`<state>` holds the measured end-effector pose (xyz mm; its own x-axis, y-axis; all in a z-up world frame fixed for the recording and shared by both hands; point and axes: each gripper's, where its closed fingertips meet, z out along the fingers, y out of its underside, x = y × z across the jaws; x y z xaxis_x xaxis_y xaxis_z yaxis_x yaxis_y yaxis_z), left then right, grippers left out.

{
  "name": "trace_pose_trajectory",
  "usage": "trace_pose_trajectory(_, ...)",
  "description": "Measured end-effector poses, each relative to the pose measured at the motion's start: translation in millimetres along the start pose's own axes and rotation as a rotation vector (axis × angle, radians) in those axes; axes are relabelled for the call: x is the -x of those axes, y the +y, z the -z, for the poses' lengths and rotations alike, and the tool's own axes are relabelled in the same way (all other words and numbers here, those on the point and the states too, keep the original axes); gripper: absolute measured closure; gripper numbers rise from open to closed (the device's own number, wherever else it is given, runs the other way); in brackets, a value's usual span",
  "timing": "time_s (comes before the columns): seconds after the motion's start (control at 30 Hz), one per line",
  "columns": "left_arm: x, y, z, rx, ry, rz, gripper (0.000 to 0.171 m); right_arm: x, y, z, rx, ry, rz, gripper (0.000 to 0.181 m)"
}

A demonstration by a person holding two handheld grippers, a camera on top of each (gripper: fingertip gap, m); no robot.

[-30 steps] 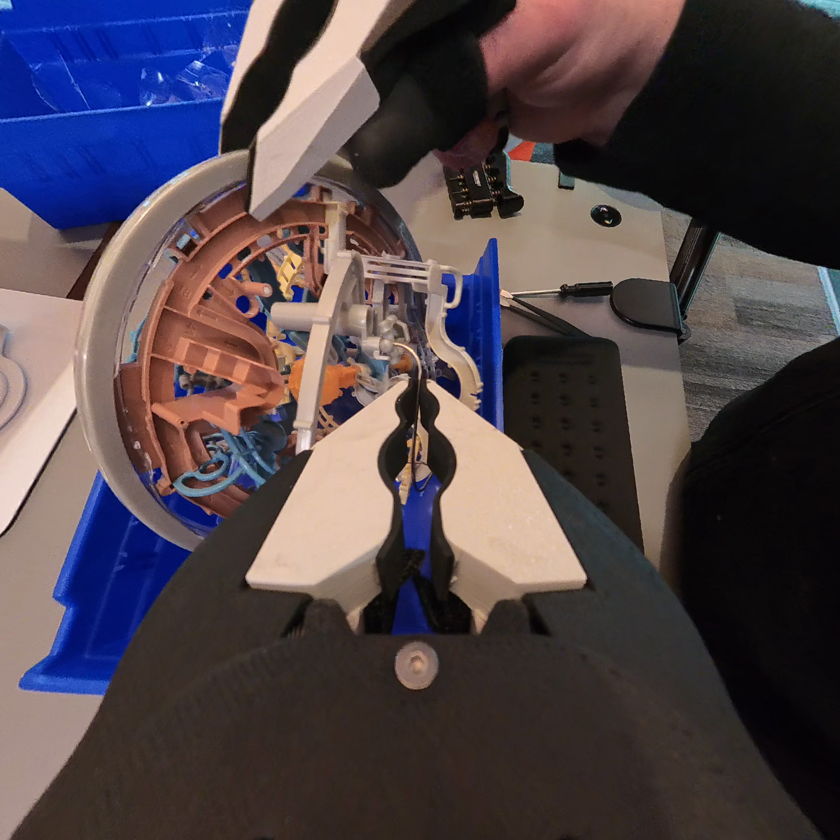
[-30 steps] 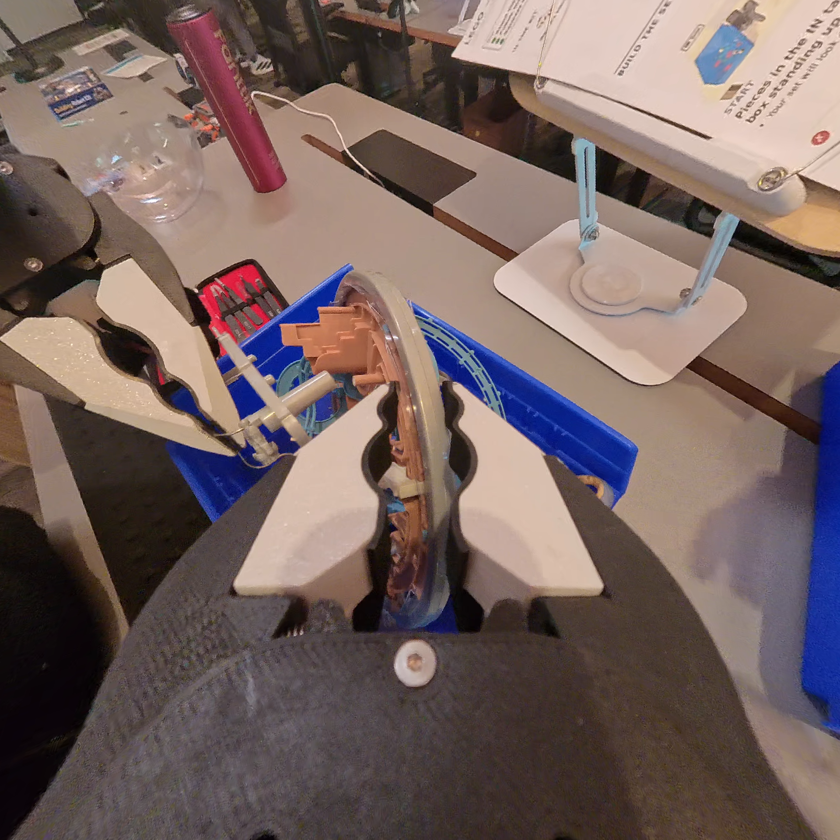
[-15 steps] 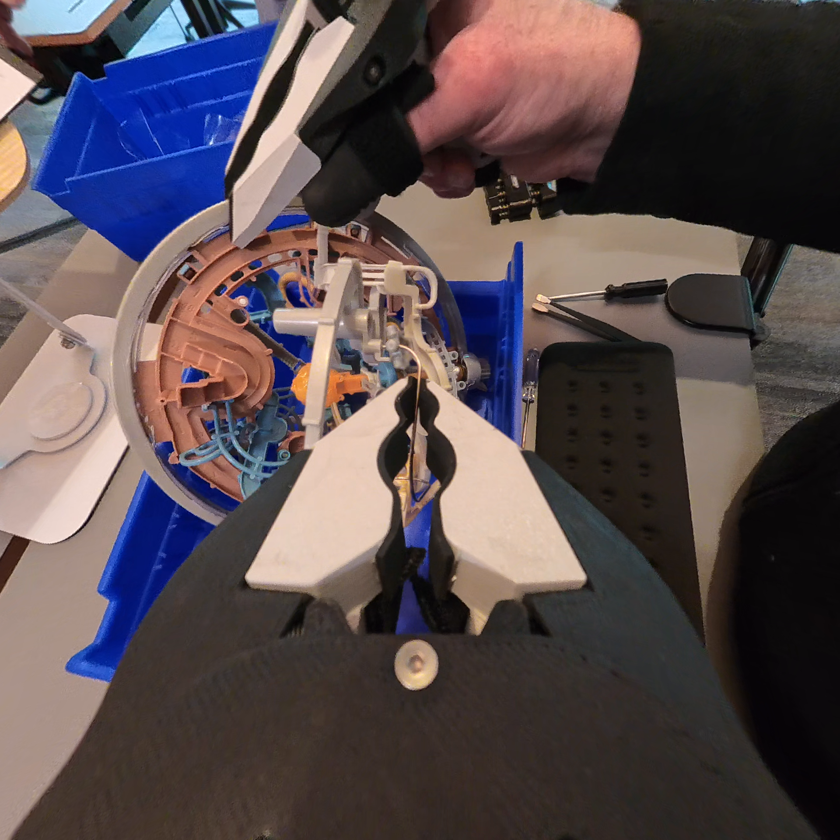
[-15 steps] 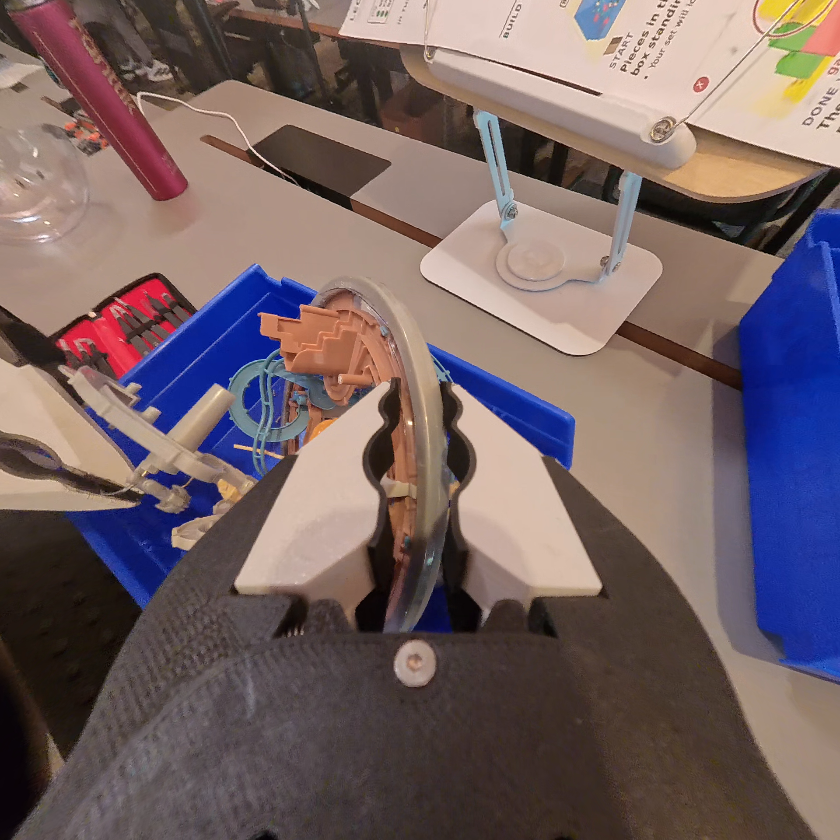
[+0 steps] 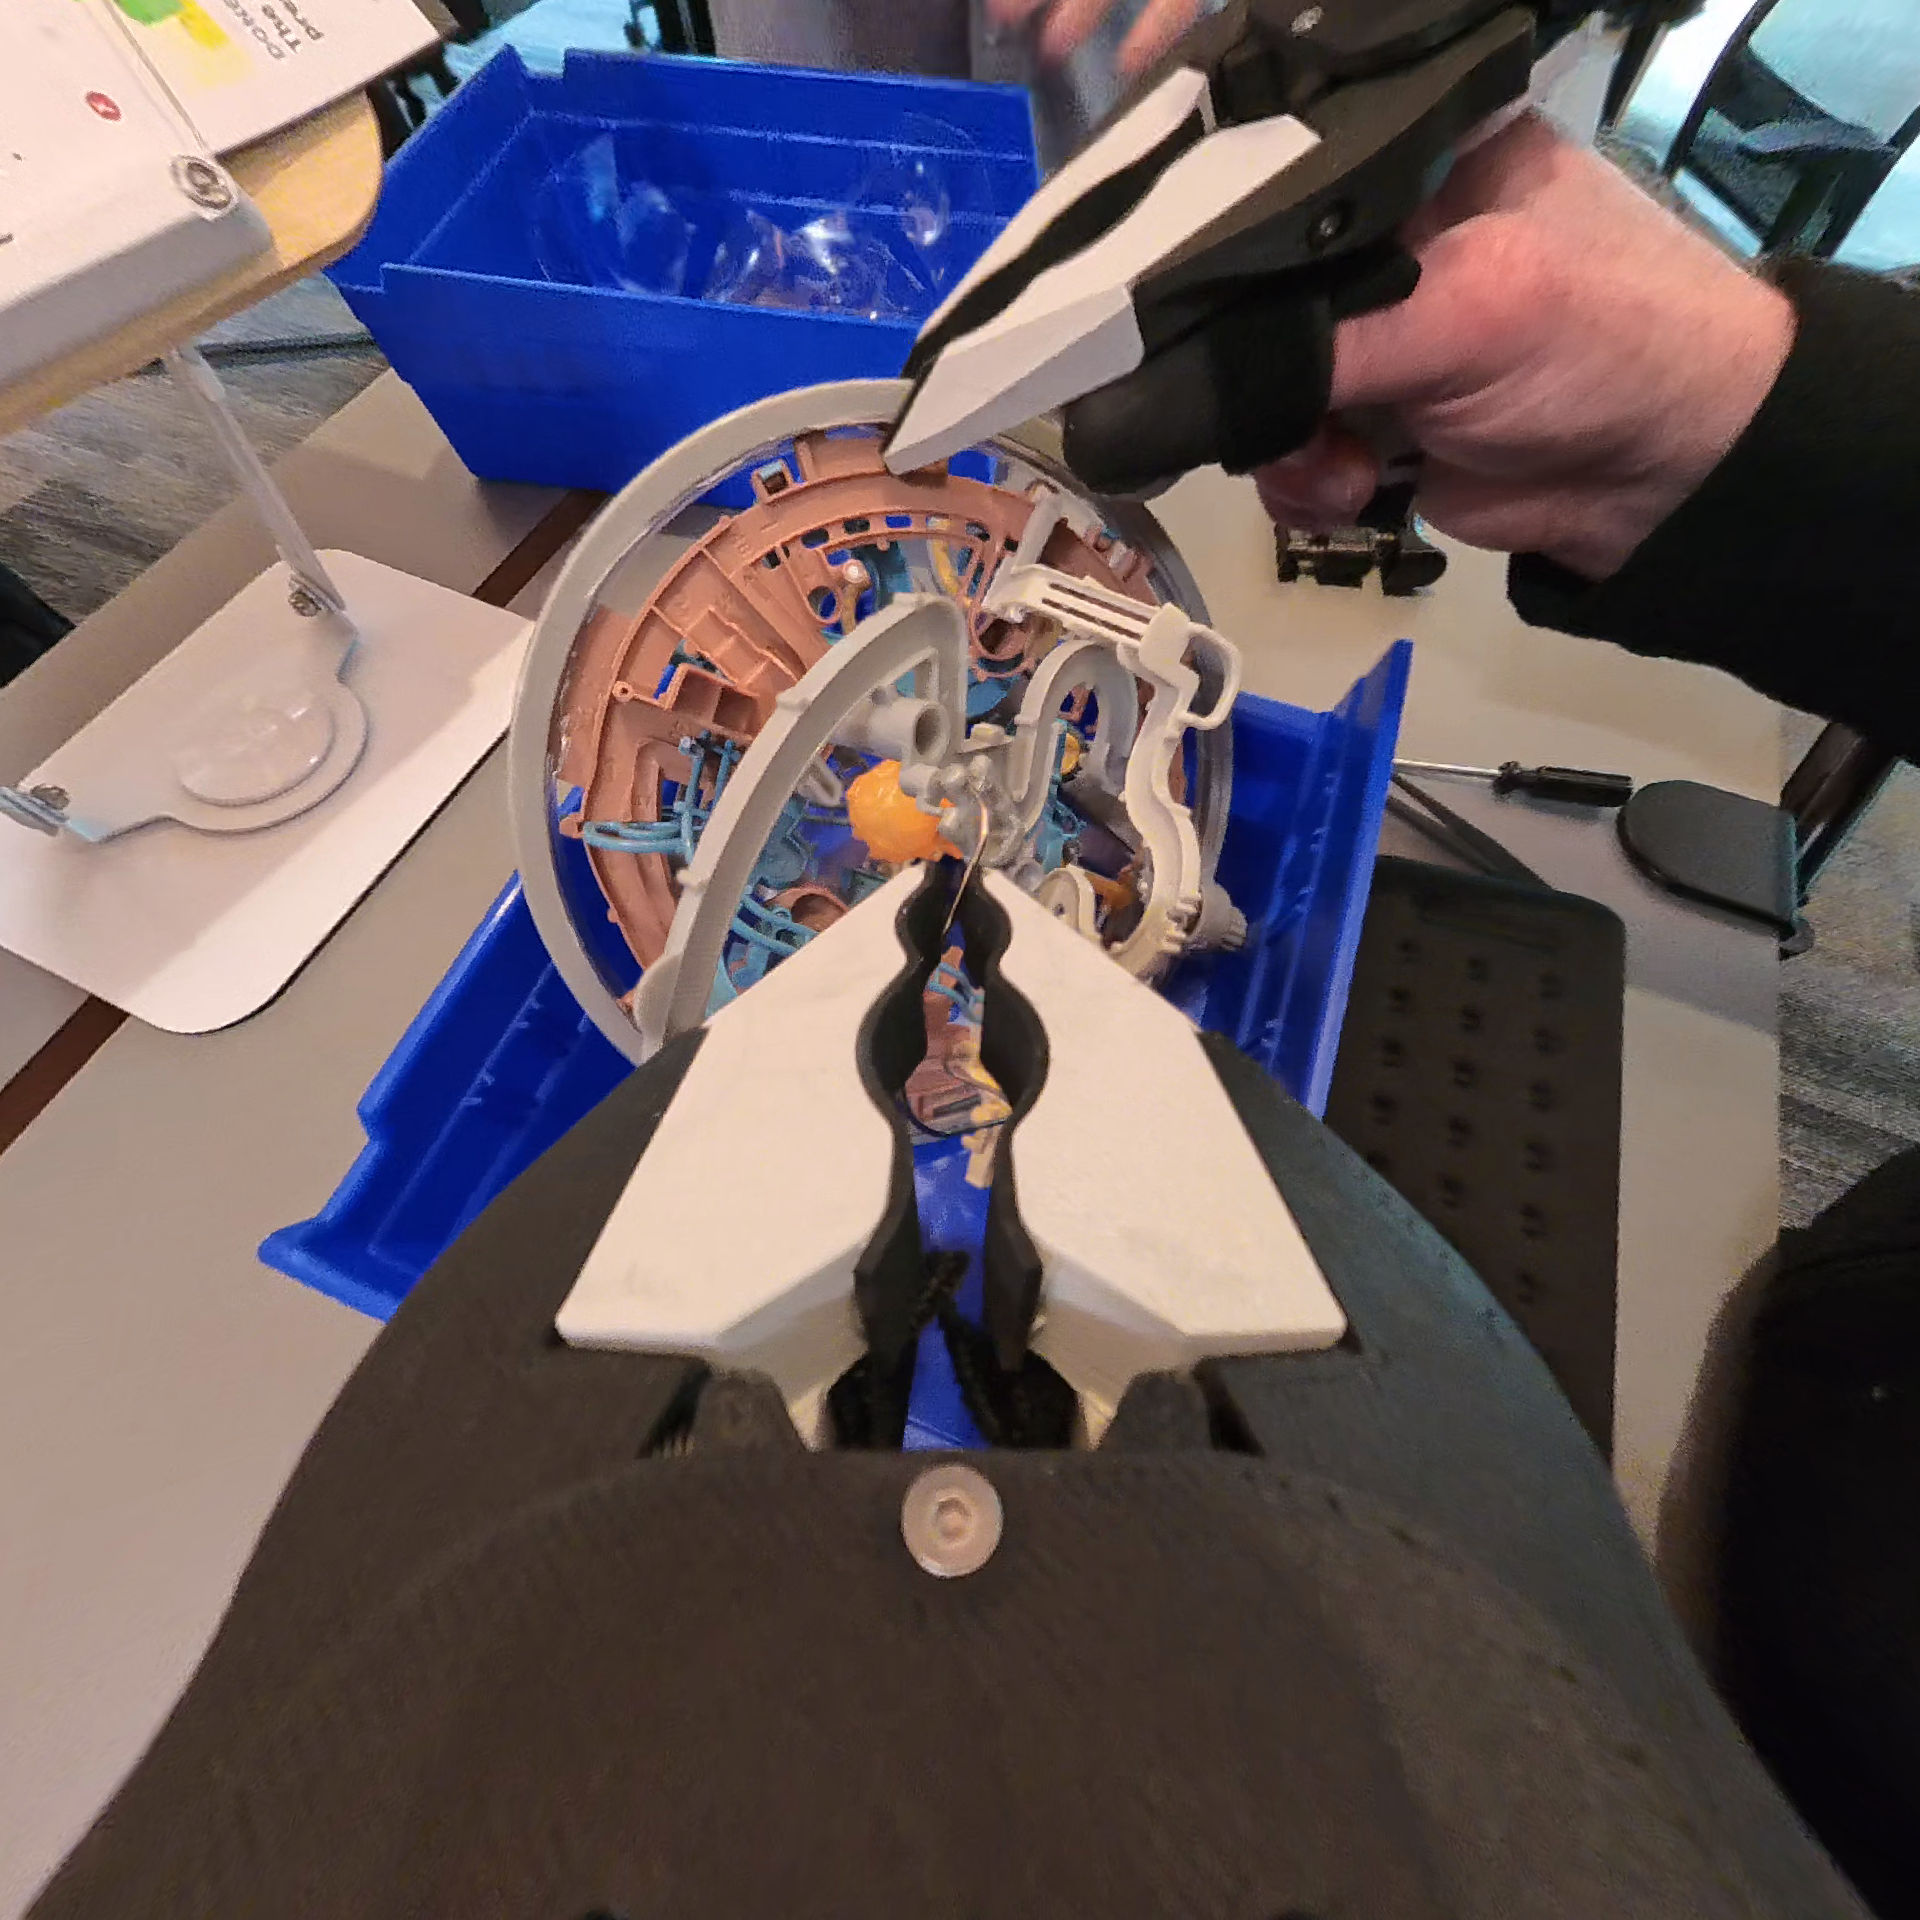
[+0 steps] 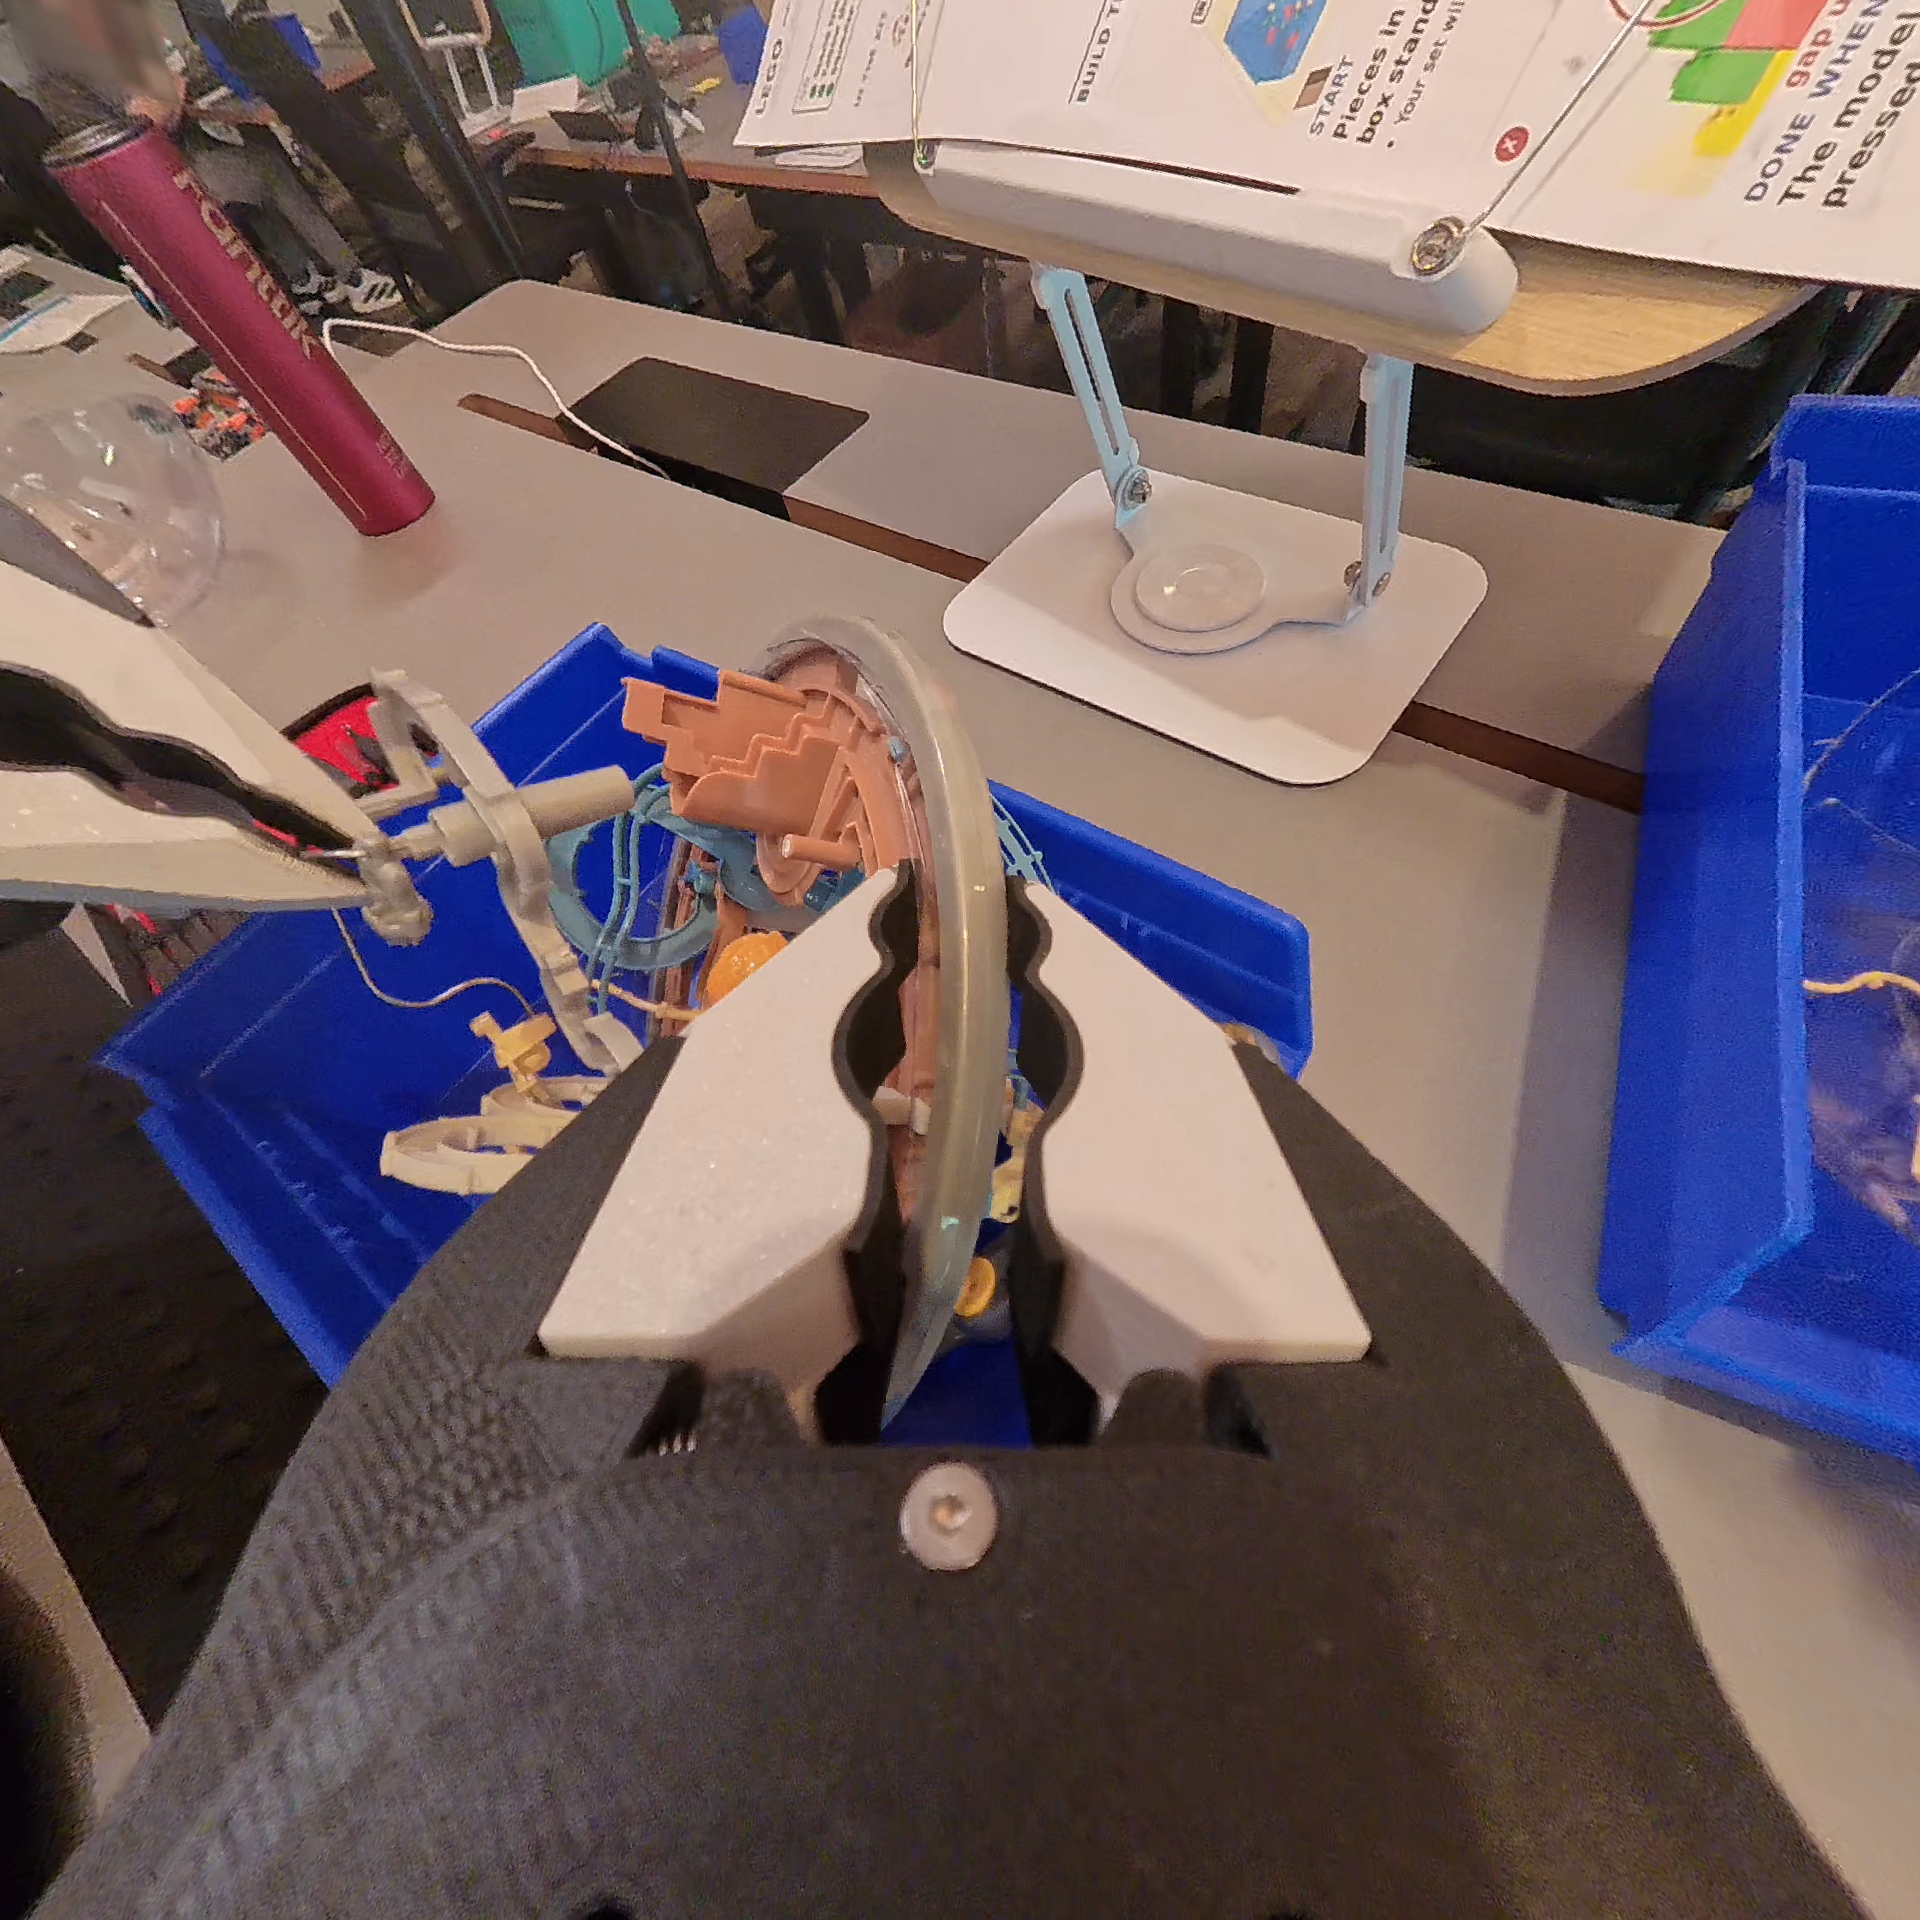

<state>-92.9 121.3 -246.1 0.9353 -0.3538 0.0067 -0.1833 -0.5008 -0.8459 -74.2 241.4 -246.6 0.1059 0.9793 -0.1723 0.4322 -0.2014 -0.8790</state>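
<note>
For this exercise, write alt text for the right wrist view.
The right gripper clamps the grey rim of a half-dome maze toy over a blue bin; at left, the other gripper pinches a thin wire.

Both hand-held grippers clamped: left [image 5: 951, 883] level, right [image 6: 951, 894] angled downward.

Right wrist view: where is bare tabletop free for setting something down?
Bare grey table lies between the magenta cylinder, the white stand base and the near blue bin; a strip runs between that bin and the right blue bin. The near bin, under both grippers, is crowded with parts.
</note>
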Motion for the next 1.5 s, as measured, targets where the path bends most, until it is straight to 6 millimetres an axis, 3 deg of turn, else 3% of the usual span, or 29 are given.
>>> trace_pose_trajectory(0.4,-9,-23,-4,-0.013,-0.042,-0.099,0.171,9,-3,15,-0.030,0.019,0.010,0.167)
trace_pose_trajectory(0.7,1,-9,-12,0.046,-0.030,-0.053,0.165,4,1,26,-0.046,0.021,-0.046,0.167)
trace_pose_trajectory(1.0,-14,-31,7,-0.010,-0.037,-0.172,0.151,11,2,27,-0.036,0.011,-0.027,0.167)
trace_pose_trajectory(1.2,-47,-33,-19,0.110,-0.054,-0.481,0.145,18,0,29,-0.032,-0.004,-0.014,0.167)
trace_pose_trajectory(1.37,-40,-22,-47,0.236,-0.091,-0.575,0.140,24,0,32,-0.030,-0.016,0.001,0.167)
trace_pose_trajectory(1.5,-40,-12,-59,0.330,-0.071,-0.575,0.150,29,0,36,-0.031,-0.014,0.018,0.167)
